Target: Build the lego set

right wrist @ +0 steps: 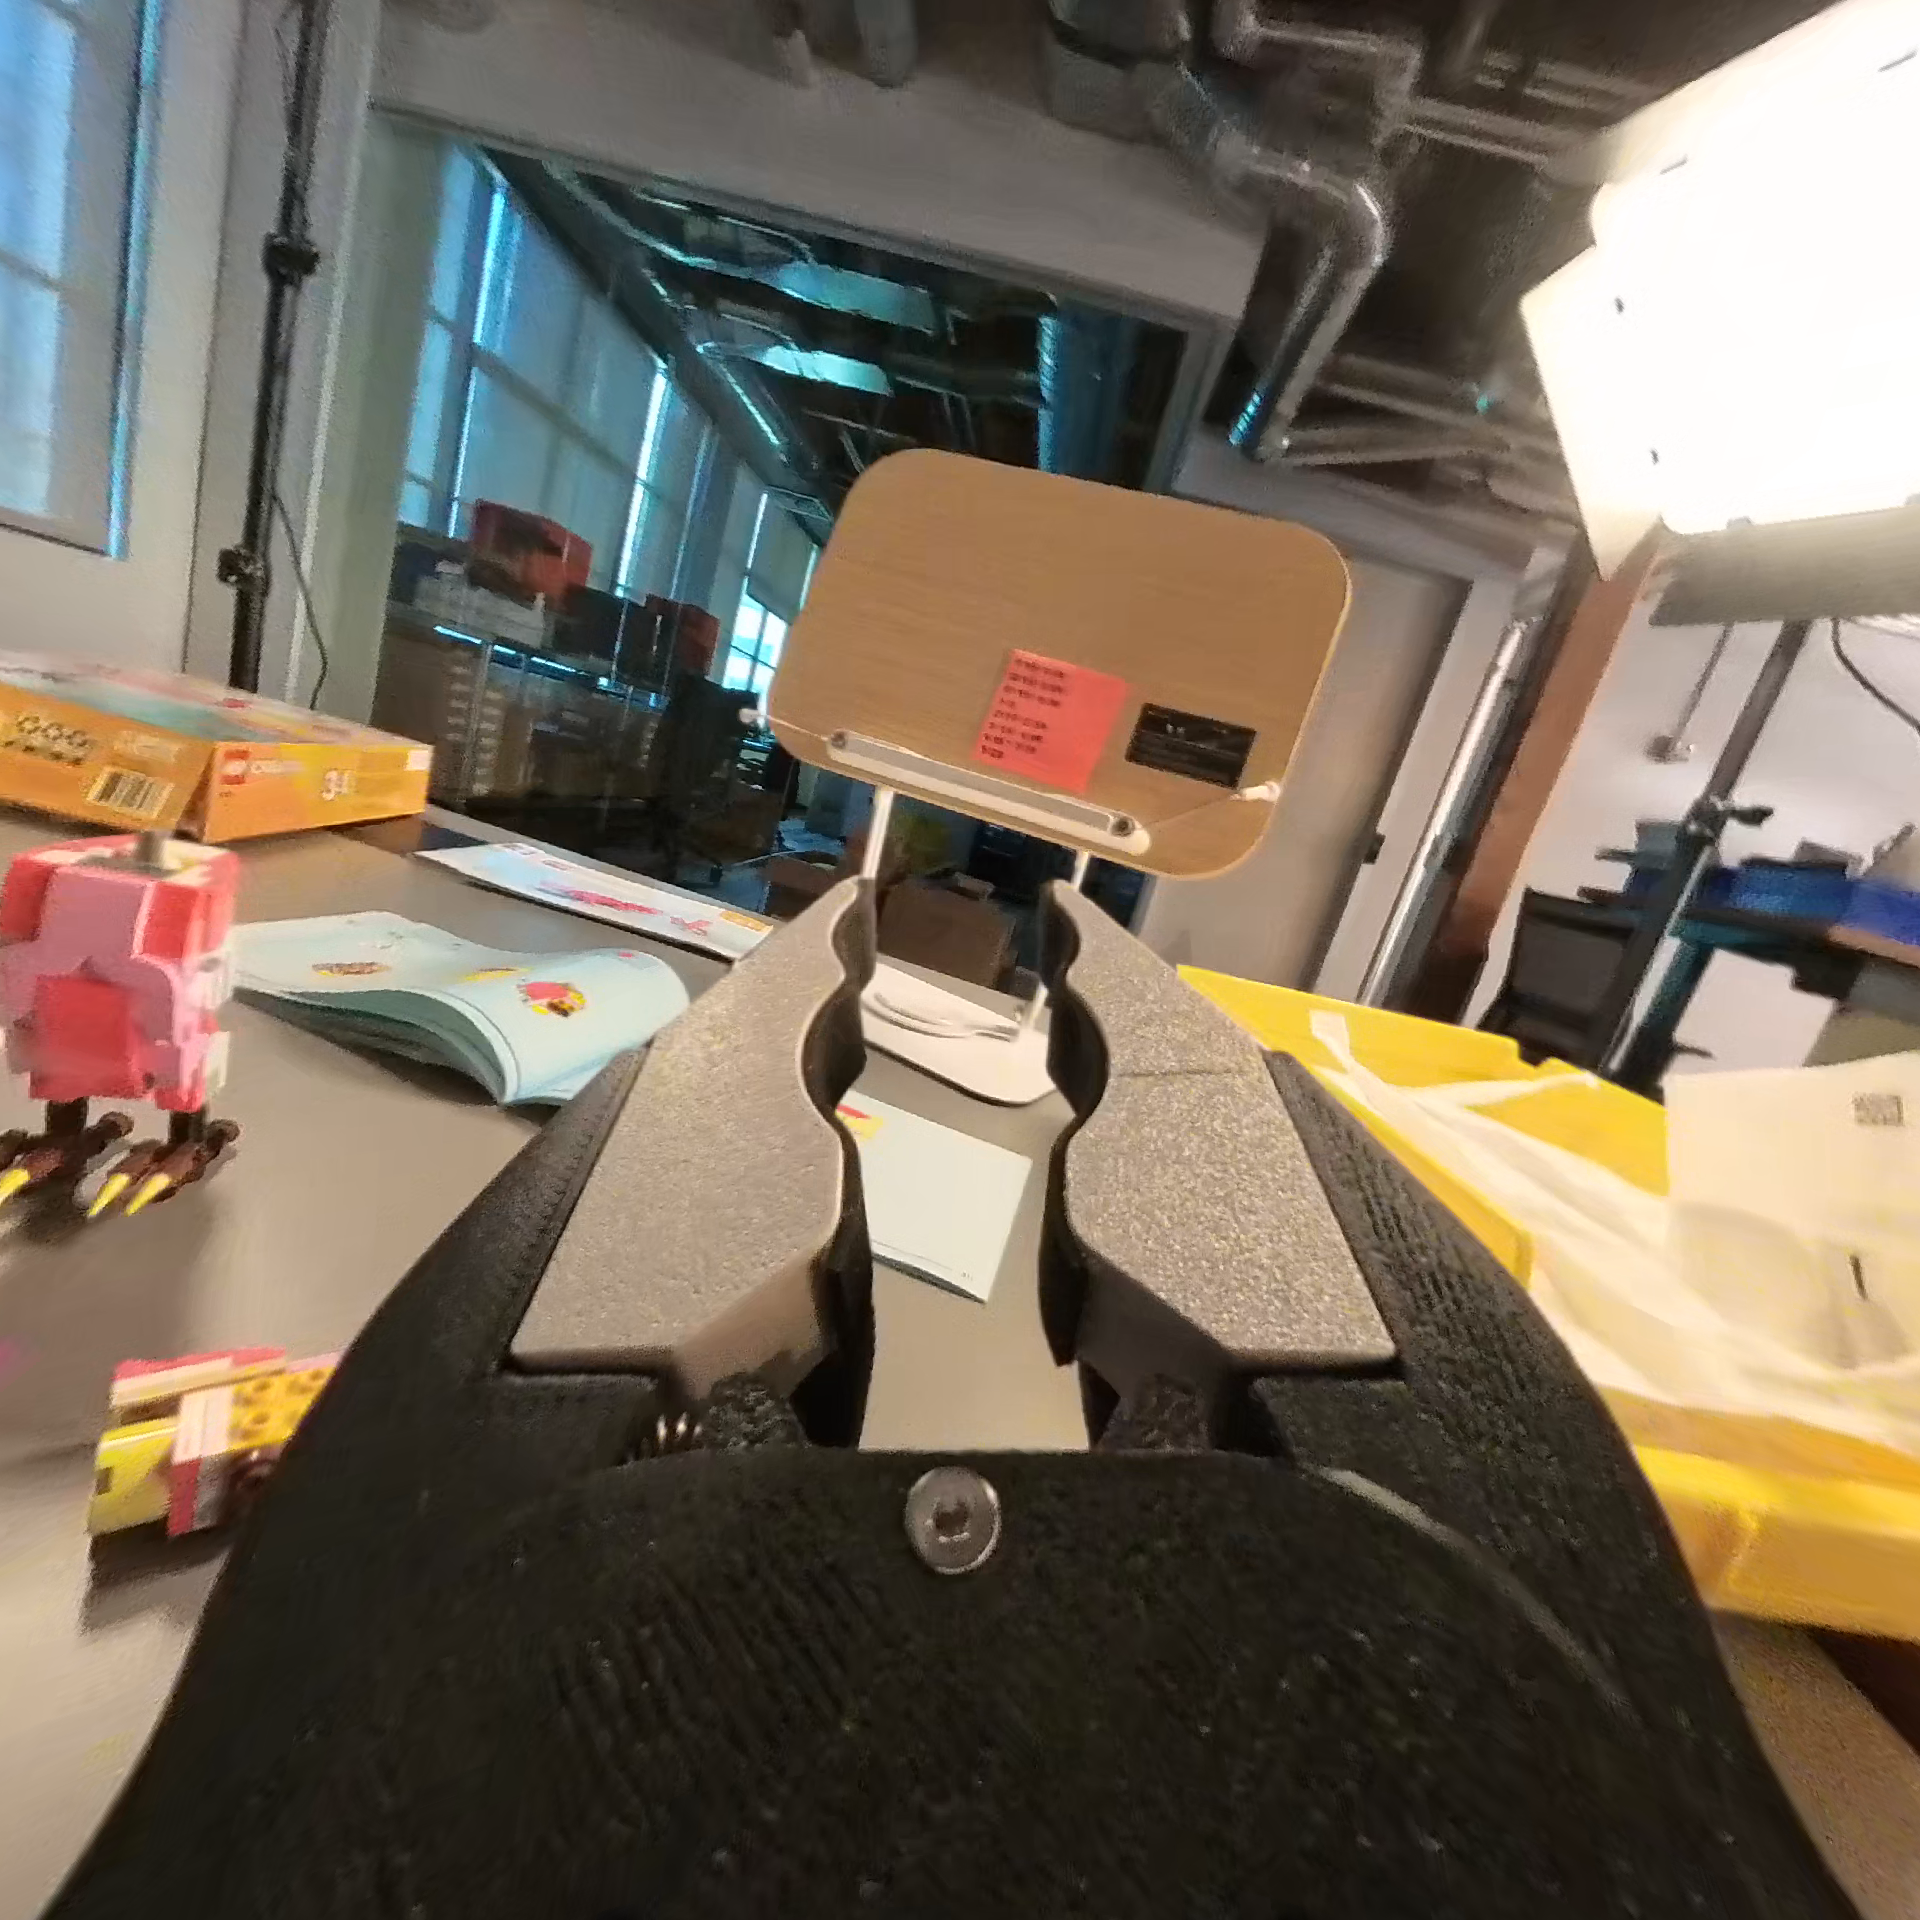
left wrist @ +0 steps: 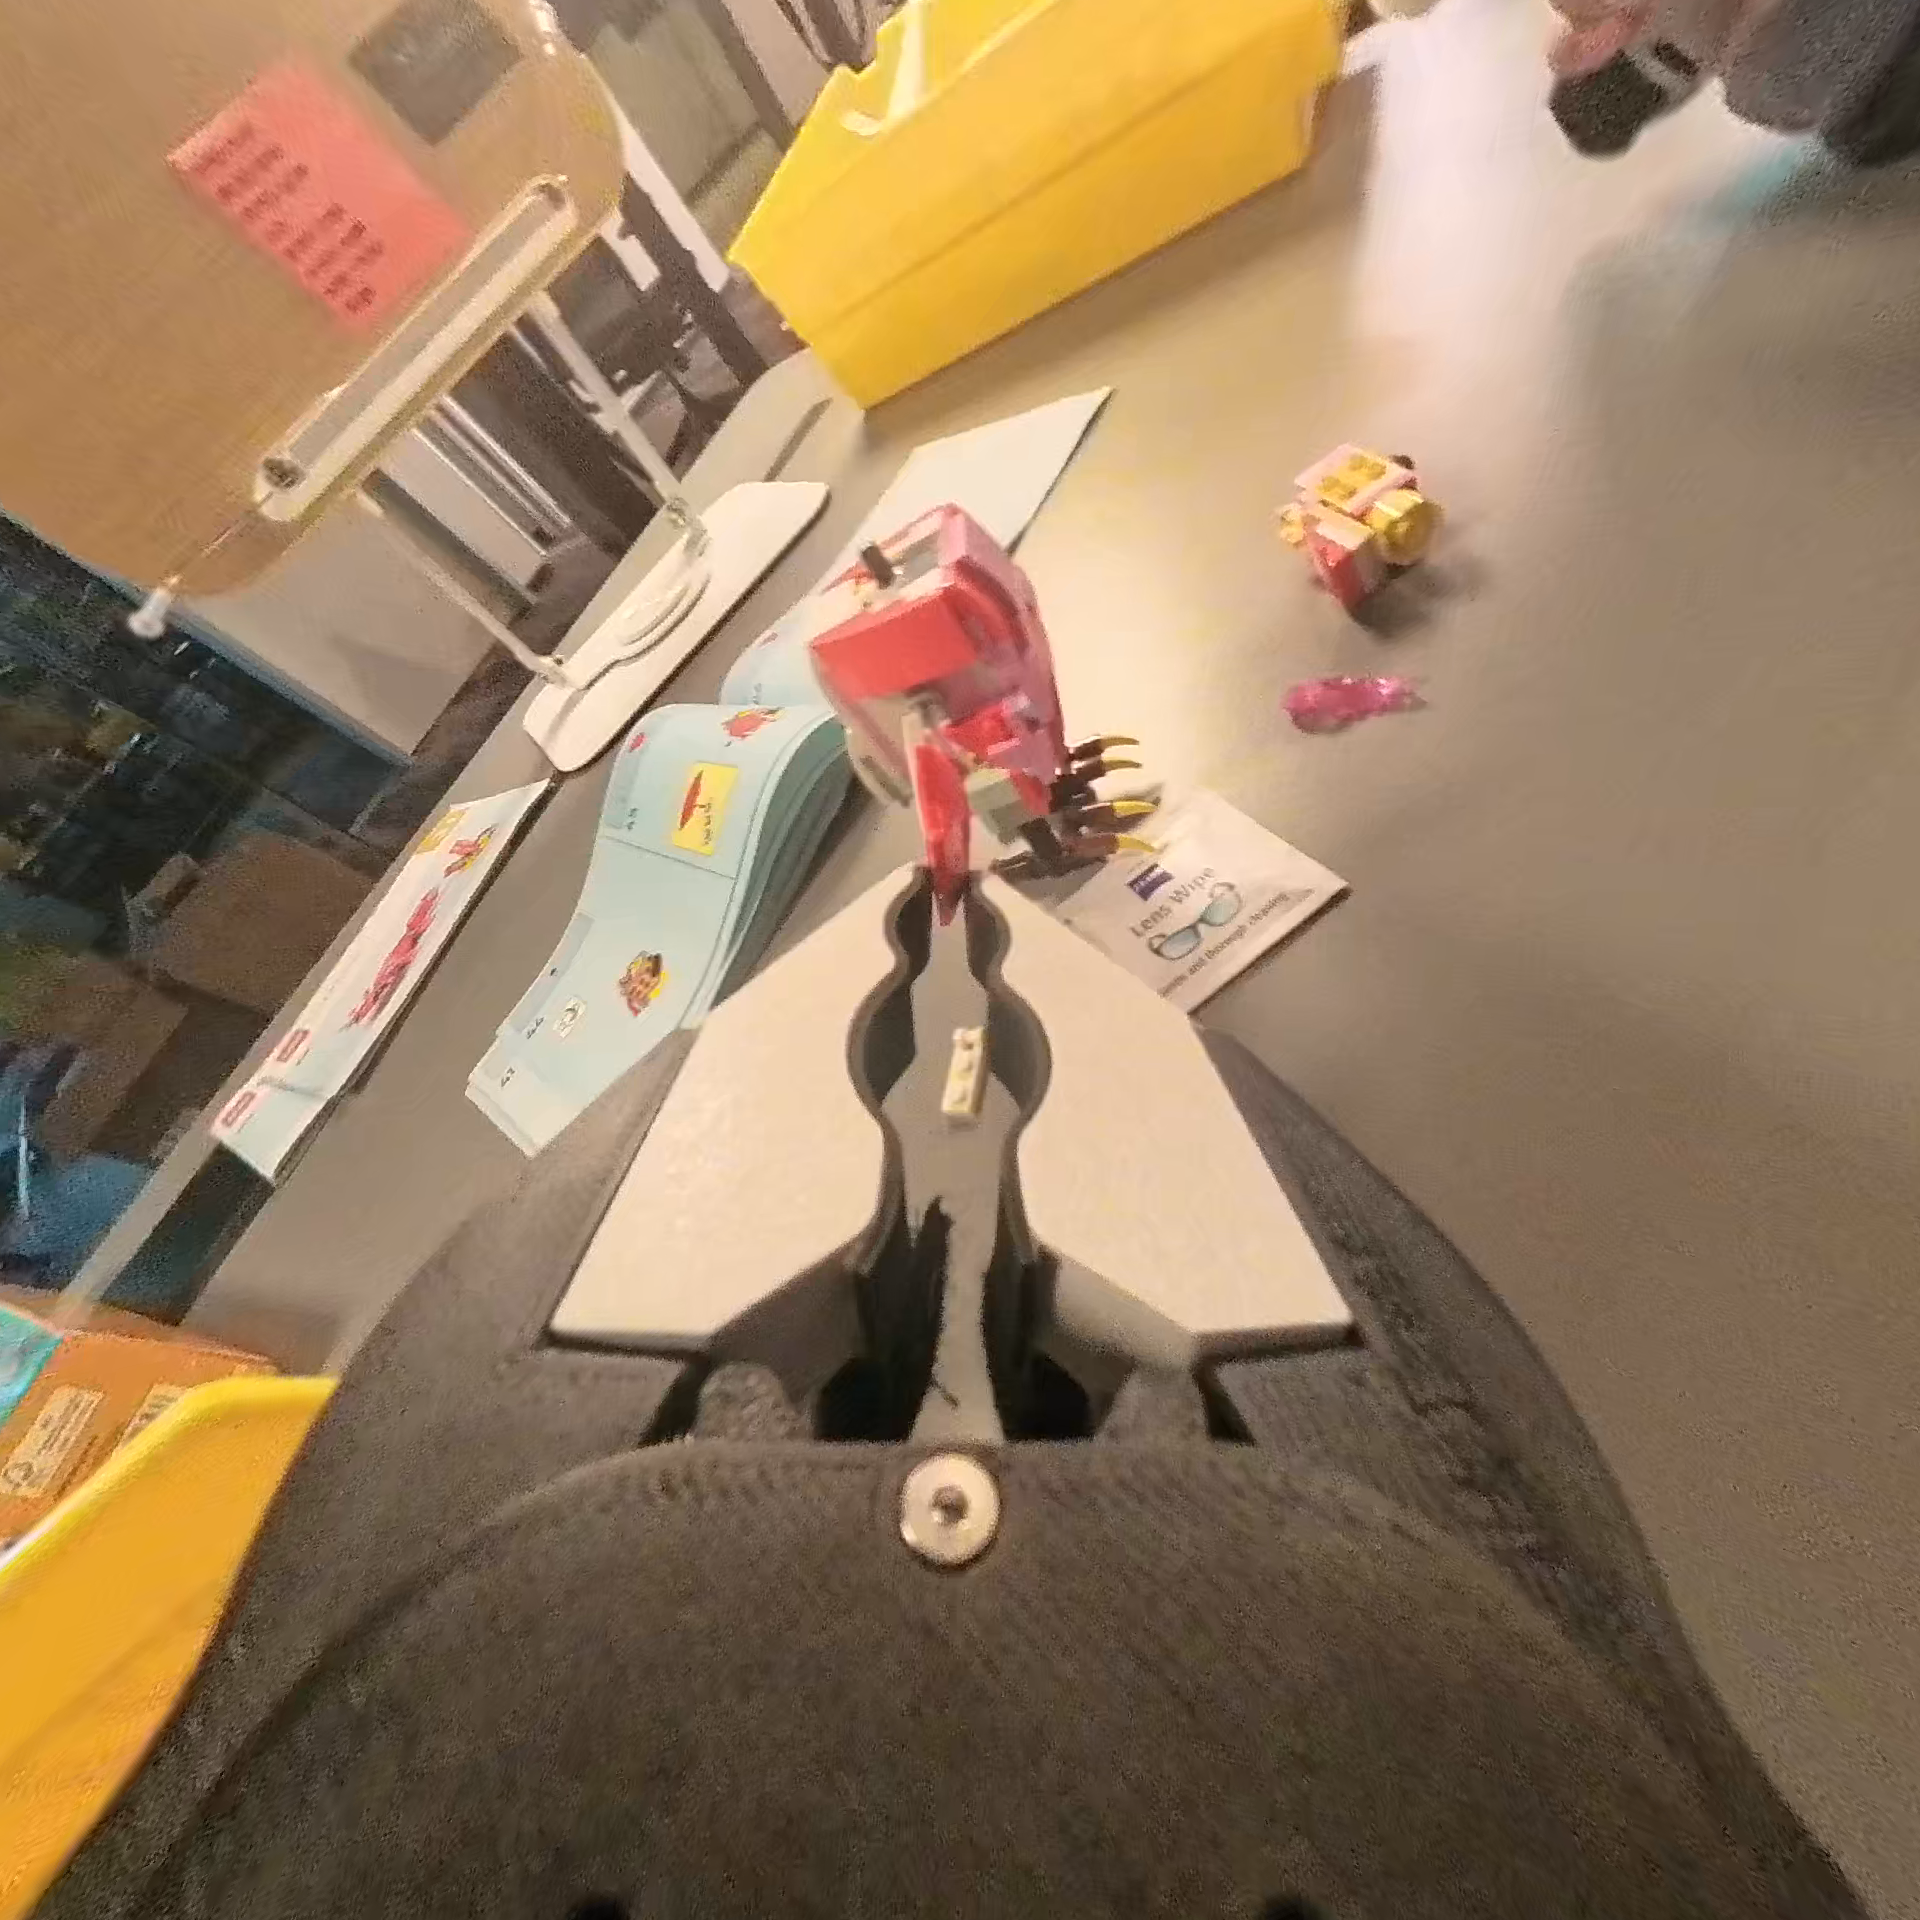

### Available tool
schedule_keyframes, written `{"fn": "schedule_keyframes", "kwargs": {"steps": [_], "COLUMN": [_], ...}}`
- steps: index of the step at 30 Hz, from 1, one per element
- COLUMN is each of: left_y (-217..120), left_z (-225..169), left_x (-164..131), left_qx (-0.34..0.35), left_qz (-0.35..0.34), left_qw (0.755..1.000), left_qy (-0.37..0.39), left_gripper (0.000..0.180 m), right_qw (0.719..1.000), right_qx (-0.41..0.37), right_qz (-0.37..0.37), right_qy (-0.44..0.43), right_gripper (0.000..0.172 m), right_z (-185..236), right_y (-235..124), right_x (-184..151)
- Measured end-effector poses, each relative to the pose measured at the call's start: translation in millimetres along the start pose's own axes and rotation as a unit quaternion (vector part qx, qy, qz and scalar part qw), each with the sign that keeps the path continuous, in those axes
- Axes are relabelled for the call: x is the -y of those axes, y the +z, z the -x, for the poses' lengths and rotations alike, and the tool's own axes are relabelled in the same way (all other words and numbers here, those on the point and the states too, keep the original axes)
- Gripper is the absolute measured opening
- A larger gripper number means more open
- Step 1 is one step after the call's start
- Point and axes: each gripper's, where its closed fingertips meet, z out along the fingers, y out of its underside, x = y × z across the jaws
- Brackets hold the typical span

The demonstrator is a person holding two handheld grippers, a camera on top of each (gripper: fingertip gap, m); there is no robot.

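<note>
Left wrist view: our left gripper (left wrist: 951,899) pinched a red piece on the brick bird (left wrist: 940,675) above the table (left wrist: 1558,935); it might snap off. Our right gripper (right wrist: 951,904) hung open, empty.

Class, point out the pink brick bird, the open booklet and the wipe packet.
pink brick bird (right wrist: 114,977), right wrist view, its body.
open booklet (left wrist: 665,883), left wrist view, top page.
wipe packet (left wrist: 1226,914), left wrist view, its face.

Writing shows on the white sachet (left wrist: 1205,914) and orange box (right wrist: 239,779).
</note>
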Motion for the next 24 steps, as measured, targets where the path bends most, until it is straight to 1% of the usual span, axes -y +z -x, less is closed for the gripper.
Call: {"fn": "schedule_keyframes", "kwargs": {"steps": [3, 7, 11, 16, 21, 24], "left_y": [-2, 1, 1, 0, -1, -2], "left_z": [6, 6, 5, 2, -4, -1], "left_x": [-1, -5, -4, -3, 6, 7], "left_qx": [0.007, 0.009, 0.008, 0.000, -0.042, -0.049], "left_qz": [-0.006, 0.009, 0.006, 0.003, -0.032, -0.043], "left_qw": [1.000, 1.000, 1.000, 1.000, 0.995, 0.992], "left_qy": [-0.016, -0.020, -0.020, -0.018, -0.081, -0.110], "left_gripper": [0.004, 0.004, 0.004, 0.004, 0.005, 0.004], "right_qw": [1.000, 0.997, 0.996, 0.995, 0.995, 0.995], "right_qx": [-0.023, -0.058, -0.058, -0.056, -0.056, -0.054], "right_qz": [0.013, 0.041, 0.058, 0.058, 0.062, 0.064], "right_qy": [0.012, -0.014, -0.039, -0.052, -0.052, -0.055], "right_gripper": [0.020, 0.016, 0.011, 0.010, 0.009, 0.007], "right_z": [-10, -21, -18, -17, -17, -16], "right_y": [1, 3, 6, 6, 7, 8], "right_x": [-7, -18, -24, -24, -26, -27]}}
